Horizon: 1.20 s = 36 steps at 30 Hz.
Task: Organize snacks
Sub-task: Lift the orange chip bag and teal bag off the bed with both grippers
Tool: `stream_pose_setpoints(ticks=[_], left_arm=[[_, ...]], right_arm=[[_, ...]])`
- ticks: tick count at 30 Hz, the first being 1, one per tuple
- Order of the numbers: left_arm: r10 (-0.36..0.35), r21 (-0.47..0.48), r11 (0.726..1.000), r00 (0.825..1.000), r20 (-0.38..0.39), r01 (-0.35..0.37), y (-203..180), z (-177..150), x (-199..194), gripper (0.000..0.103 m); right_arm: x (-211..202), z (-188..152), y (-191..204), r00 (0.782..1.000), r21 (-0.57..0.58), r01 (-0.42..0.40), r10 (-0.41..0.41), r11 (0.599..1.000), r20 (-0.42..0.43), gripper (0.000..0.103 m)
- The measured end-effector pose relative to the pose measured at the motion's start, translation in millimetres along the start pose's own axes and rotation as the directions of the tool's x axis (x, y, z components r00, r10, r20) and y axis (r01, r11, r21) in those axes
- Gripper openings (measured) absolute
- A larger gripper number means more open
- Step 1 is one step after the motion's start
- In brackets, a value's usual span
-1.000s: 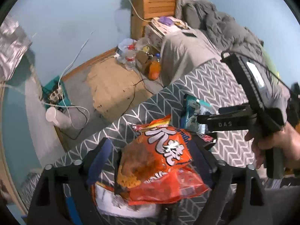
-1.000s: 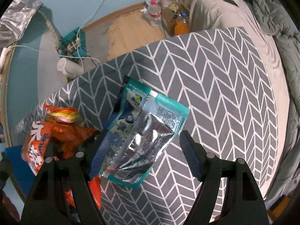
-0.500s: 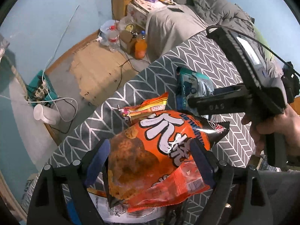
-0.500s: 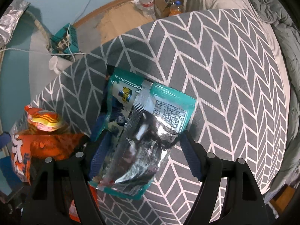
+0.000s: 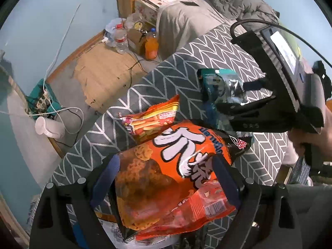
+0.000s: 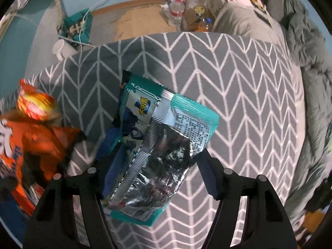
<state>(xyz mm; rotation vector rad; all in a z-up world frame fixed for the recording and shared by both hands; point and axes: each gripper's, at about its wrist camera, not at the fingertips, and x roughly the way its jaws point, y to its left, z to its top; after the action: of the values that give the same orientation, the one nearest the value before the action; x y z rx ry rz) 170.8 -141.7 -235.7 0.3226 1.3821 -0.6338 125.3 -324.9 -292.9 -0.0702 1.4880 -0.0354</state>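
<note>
A large orange snack bag with white characters lies between the fingers of my left gripper; its jaws stand wide on either side of it. A smaller orange-yellow snack pack lies behind it on the grey chevron tablecloth. A teal and silver snack packet lies between the fingers of my right gripper, lifted above the cloth; it also shows in the left wrist view. The orange bag also shows blurred in the right wrist view.
A white-labelled packet lies under the orange bag. Beyond the table edge are a floor with bottles, cables, a white cup and a grey-covered bed.
The teal packet has been raised and carried toward the table's far side by my right gripper. My left gripper has tilted, and the orange bag now fills more of its view.
</note>
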Motion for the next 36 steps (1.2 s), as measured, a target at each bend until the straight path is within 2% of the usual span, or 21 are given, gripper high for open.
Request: stream_pose_setpoints(ticks=[7,11,16,19,22,26,29,33,36], left_arm=[[0.019,0.083,0.996,0.999,-0.050,-0.014,-14,-2,5,0.092],[0.036,0.128,0.991,0.997,-0.069,-0.027,-21,-4,9,0.094],[0.071,0.162,0.985,0.994,-0.084,-0.057,-26,-4,17,0.099],[0.105,0.172,0.981,0.990,-0.098,-0.087,-30,-1,24,0.099],[0.141,0.191,0.974,0.984,-0.112,-0.117,-35,1,30,0.099],[0.175,0.228,0.963,0.978,-0.117,-0.145,-41,1,33,0.098],[0.224,0.277,0.942,0.969,-0.107,-0.187,-47,-5,34,0.086],[0.293,0.374,0.894,0.953,-0.072,-0.247,-63,-16,32,0.074],[0.344,0.438,0.848,0.939,-0.024,-0.299,-76,-24,30,0.064]], right_arm=[[-8,-27,-25,0.998,-0.120,0.061,-0.060,0.991,0.011,0.068],[-6,-41,-36,1.000,-0.116,0.026,-0.026,0.993,0.006,0.066],[-11,-55,-42,0.998,-0.081,-0.062,0.063,0.995,0.006,0.064],[-12,-60,-52,0.998,-0.018,-0.064,0.064,0.998,0.003,0.076],[-7,-61,-63,0.996,0.076,-0.082,0.083,0.994,-0.015,0.076],[4,-55,-68,0.995,0.146,-0.090,0.096,0.985,-0.037,0.076],[11,-49,-61,0.995,0.157,-0.080,0.089,0.984,-0.047,0.077],[13,-50,-44,0.998,0.097,-0.043,0.047,0.994,-0.039,0.077],[11,-53,-36,0.999,0.067,-0.045,0.046,0.997,-0.020,0.068]])
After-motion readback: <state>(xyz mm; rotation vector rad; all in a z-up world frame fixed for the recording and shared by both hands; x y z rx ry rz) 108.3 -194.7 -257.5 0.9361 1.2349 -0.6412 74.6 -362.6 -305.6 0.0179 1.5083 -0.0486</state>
